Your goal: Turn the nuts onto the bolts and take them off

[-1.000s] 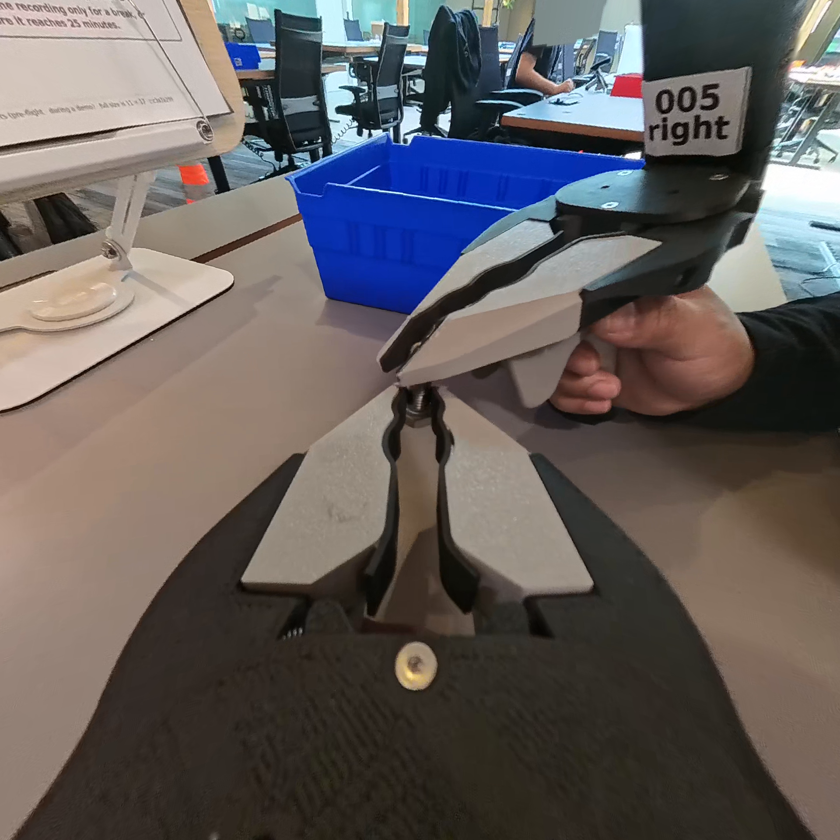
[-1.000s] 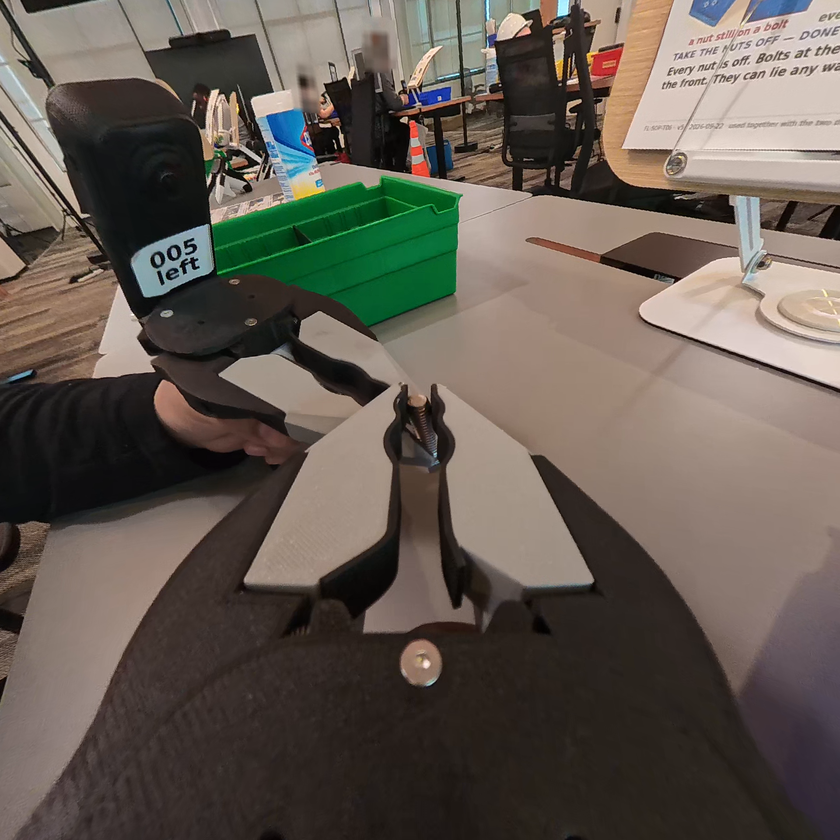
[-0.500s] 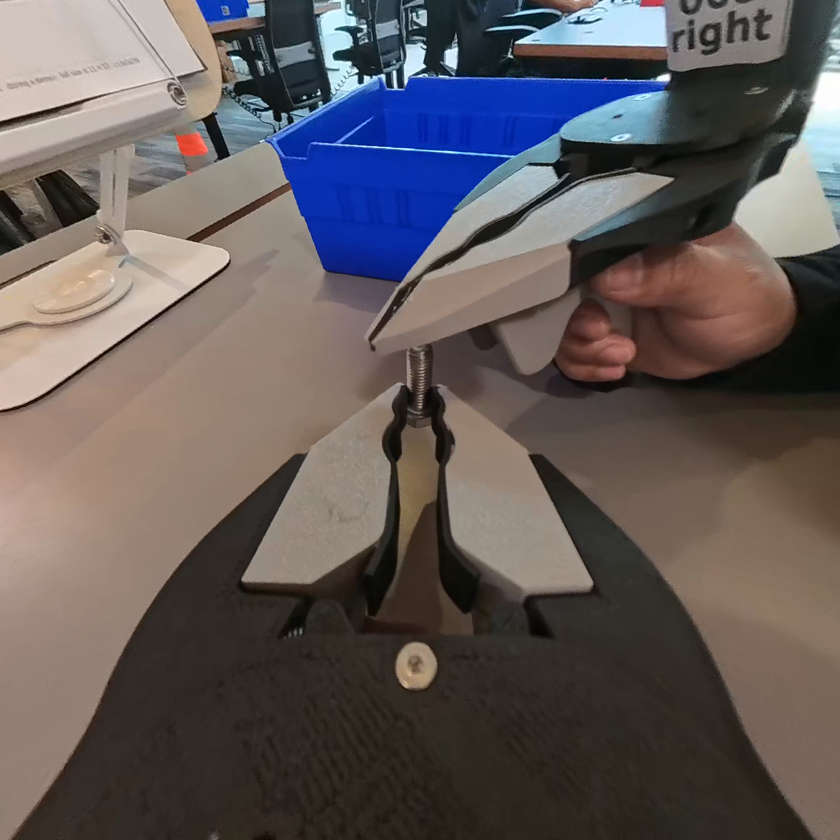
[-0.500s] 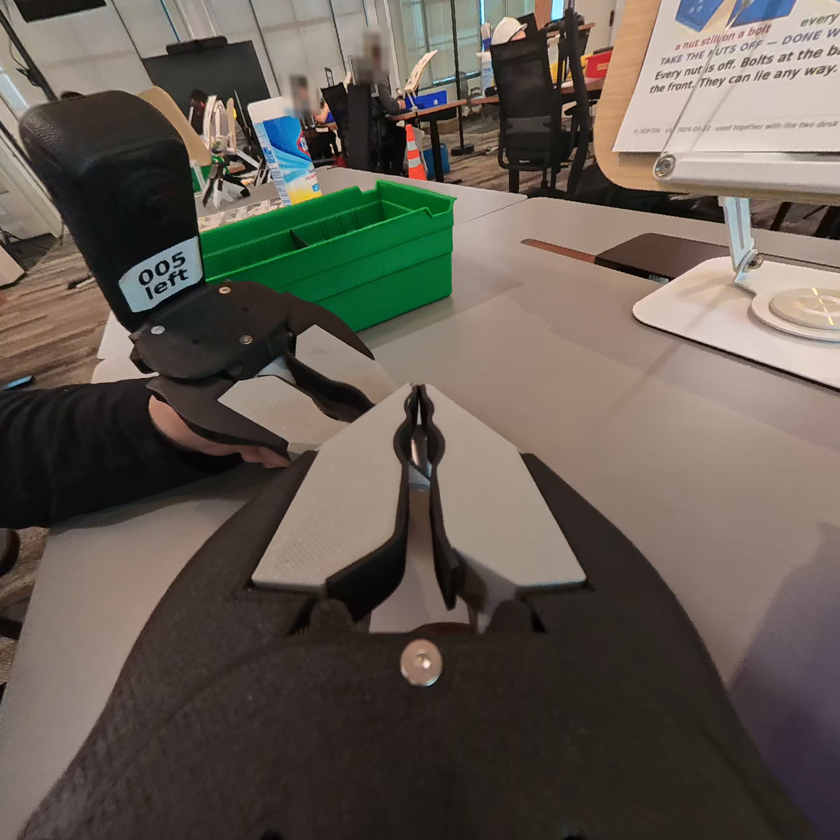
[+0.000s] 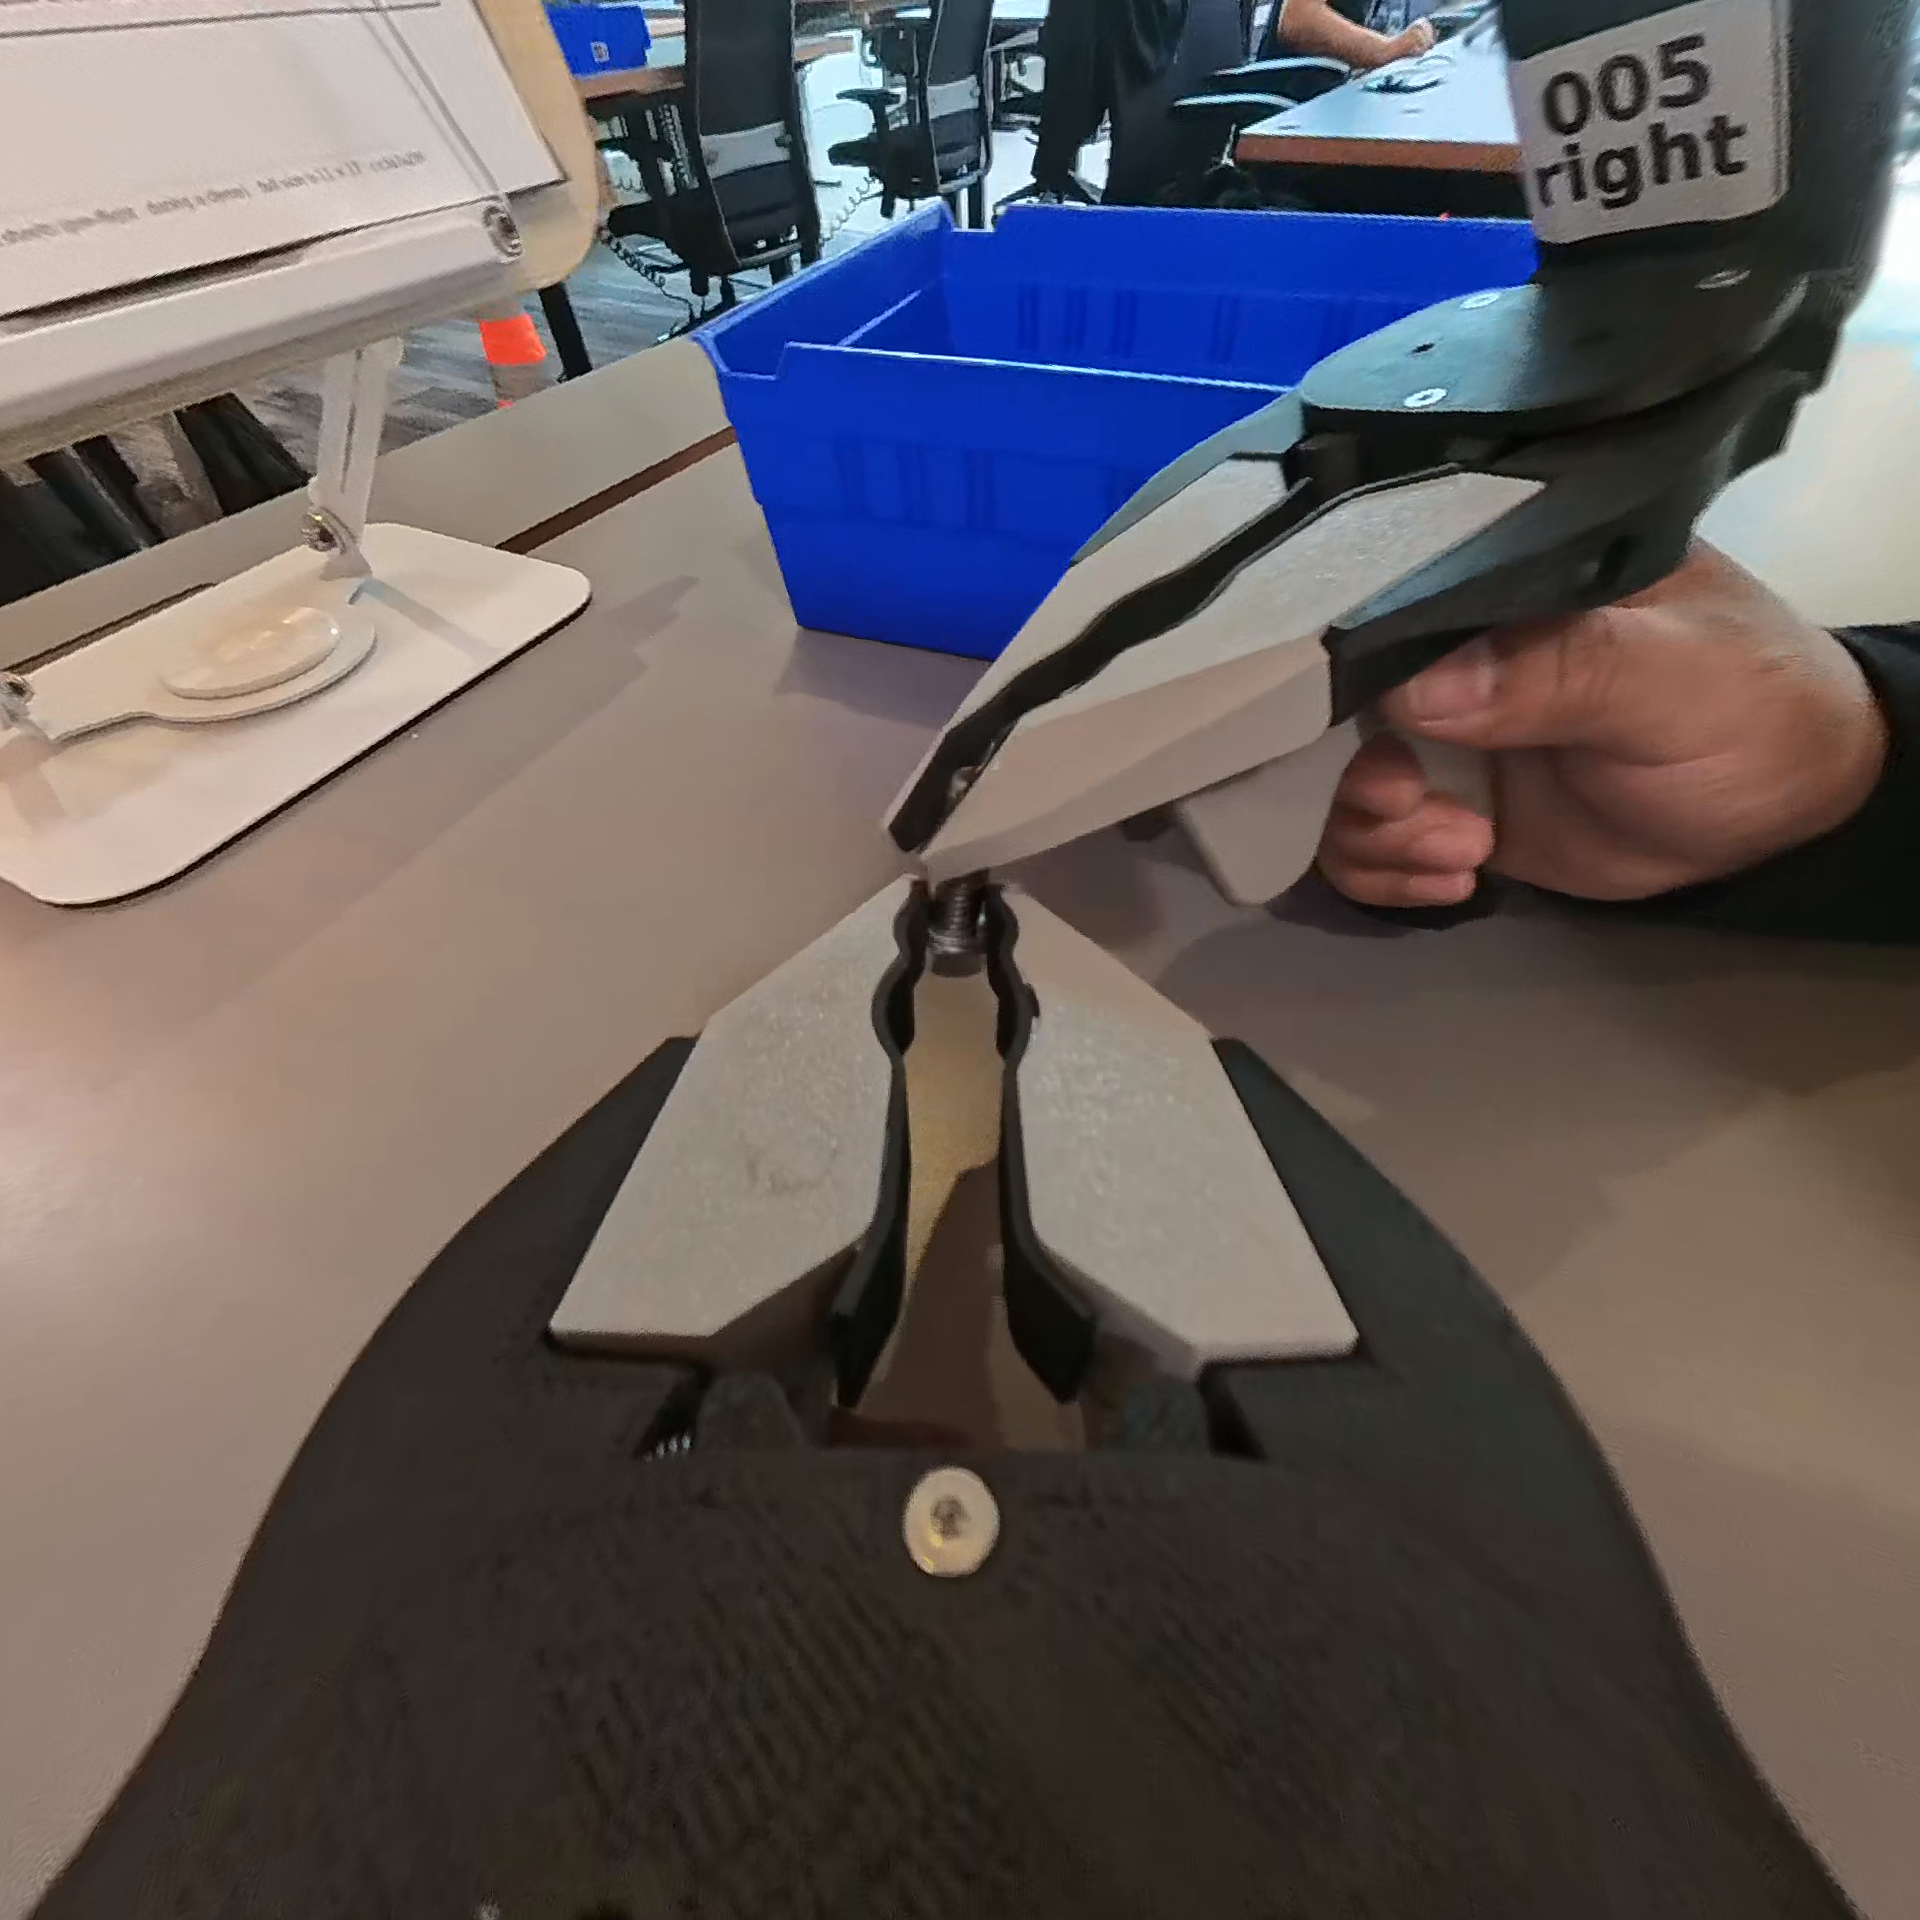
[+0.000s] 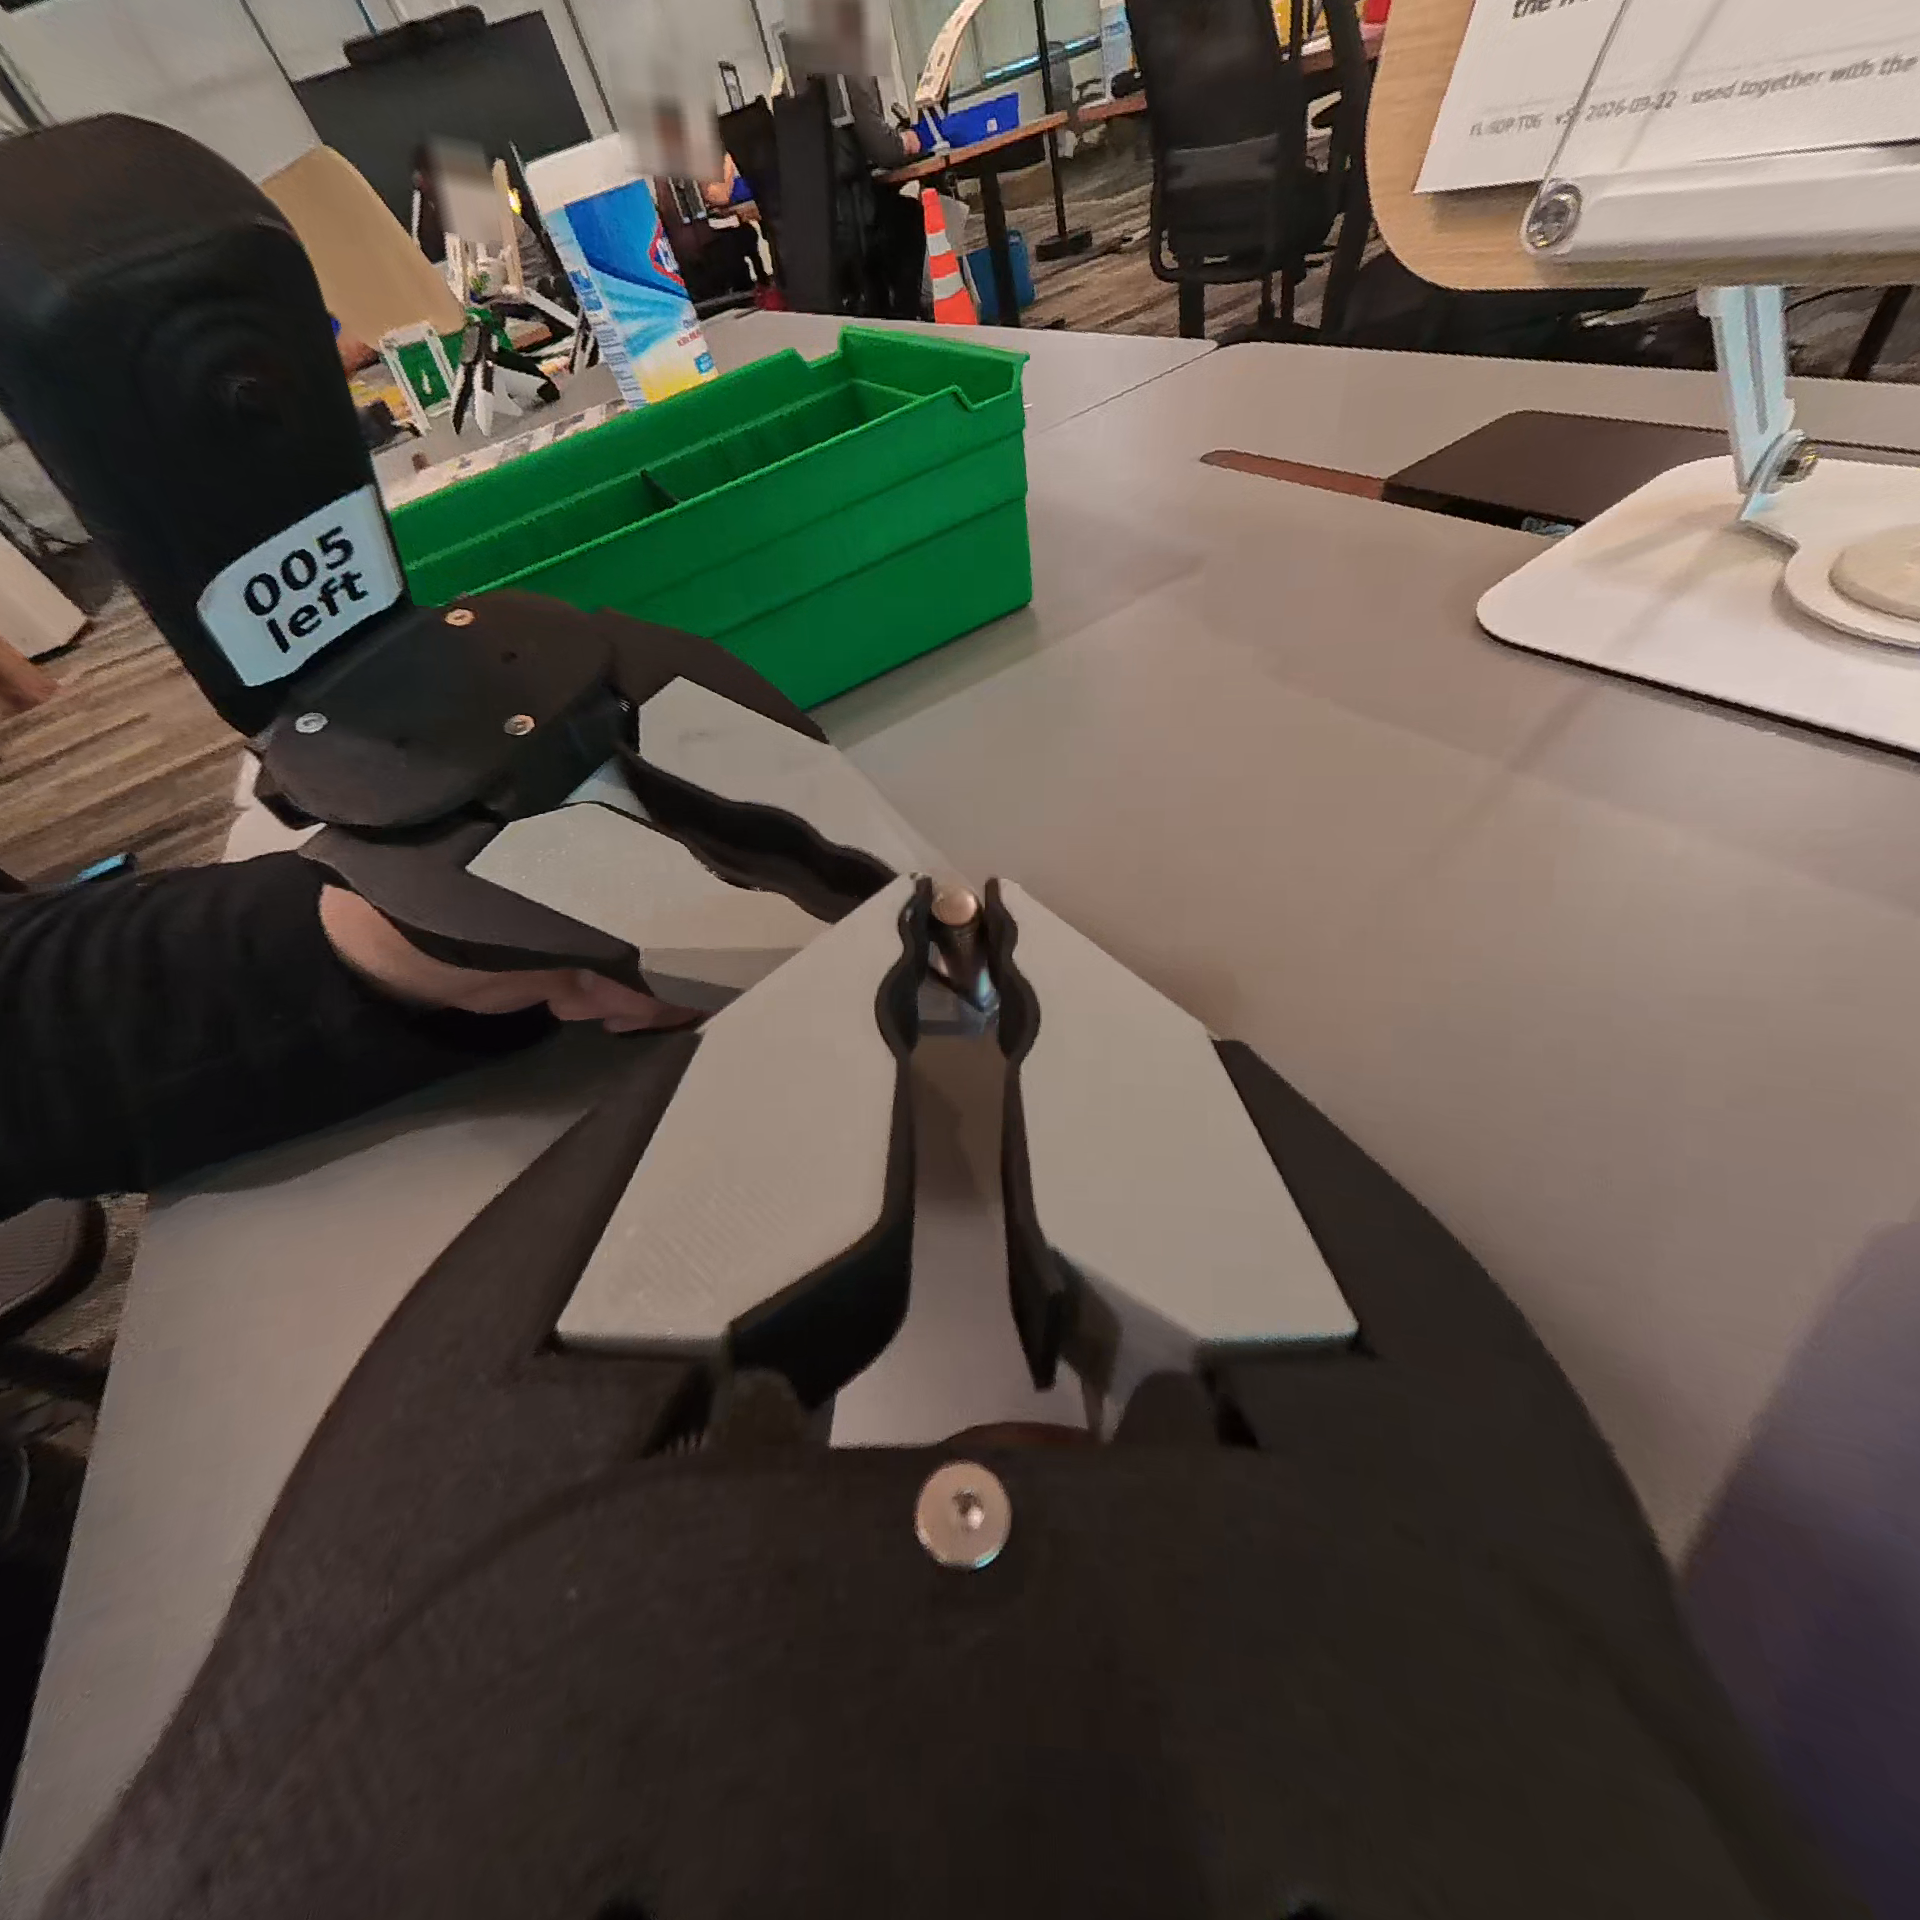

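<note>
A threaded steel bolt (image 5: 954, 902) stands upright between the two grippers above the grey table (image 5: 416, 935). My left gripper (image 5: 956, 935) is shut on the nut (image 5: 951, 940) at the bolt's lower end. My right gripper (image 6: 954, 940) comes in from the right, tilted down, and is shut on the bolt's threaded shaft (image 6: 956, 935). Its tips (image 5: 940, 821) sit just above the left gripper's tips, almost touching them. The left gripper also shows in the right wrist view (image 6: 790, 883). Only a short piece of thread shows between the two grippers.
A blue bin (image 5: 997, 468) stands behind the grippers in the left wrist view. A green divided bin (image 6: 779, 520) stands at the back left in the right wrist view. A white stand with a printed sheet (image 5: 260, 644) (image 6: 1714, 582) is on the table. A hand (image 5: 1621, 748) holds the right gripper. The grippers are tip to tip, or close to it.
Half a second ago the right gripper was higher, with a long stretch of thread bare. It has come back down close to the left gripper's tips. Both stay shut.
</note>
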`<state>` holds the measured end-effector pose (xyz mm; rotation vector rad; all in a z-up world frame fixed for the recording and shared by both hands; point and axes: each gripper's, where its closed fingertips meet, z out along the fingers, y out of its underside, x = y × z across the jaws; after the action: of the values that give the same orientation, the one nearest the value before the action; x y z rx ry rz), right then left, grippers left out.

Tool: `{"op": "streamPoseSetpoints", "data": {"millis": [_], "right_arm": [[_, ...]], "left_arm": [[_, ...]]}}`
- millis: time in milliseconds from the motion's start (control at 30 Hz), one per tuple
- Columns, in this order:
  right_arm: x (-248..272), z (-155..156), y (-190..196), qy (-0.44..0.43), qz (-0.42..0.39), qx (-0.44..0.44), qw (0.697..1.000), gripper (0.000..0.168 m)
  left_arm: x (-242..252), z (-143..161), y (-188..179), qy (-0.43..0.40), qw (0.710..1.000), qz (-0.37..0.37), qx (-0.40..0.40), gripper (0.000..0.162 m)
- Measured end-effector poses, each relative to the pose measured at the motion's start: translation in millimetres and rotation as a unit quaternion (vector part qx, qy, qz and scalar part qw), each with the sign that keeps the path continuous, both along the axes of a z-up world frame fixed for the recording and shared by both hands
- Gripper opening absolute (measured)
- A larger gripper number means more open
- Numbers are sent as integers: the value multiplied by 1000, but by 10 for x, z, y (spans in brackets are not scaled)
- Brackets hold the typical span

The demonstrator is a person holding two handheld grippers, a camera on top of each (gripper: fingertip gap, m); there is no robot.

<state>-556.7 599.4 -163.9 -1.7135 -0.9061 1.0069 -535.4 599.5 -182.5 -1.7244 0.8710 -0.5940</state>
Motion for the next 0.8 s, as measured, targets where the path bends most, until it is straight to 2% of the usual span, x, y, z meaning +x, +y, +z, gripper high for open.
{"op": "streamPoseSetpoints", "data": {"millis": [133, 200, 333, 533, 700, 800], "right_arm": [[49, -141, 89, -39, -21, -8, 999, 7], [66, -255, 126, -62, -27, -17, 998, 7], [65, -448, 135, -99, -21, -49, 994, 7], [90, -605, 126, -156, -21, -50, 986, 7], [75, -614, 99, -163, -14, -42, 986, 7], [81, -521, 119, -133, -18, -36, 990, 18]], "left_arm": [[-108, -56, 83, 3, 999, 24, -27, 29], [-167, -86, 117, -1, 998, 34, -46, 33], [-265, -55, 184, -18, 997, 56, -52, 30], [-371, -45, 259, -11, 995, 90, -42, 26], [-342, -82, 248, 0, 995, 87, -42, 25], [-339, -83, 246, 2, 995, 87, -40, 25]]}}
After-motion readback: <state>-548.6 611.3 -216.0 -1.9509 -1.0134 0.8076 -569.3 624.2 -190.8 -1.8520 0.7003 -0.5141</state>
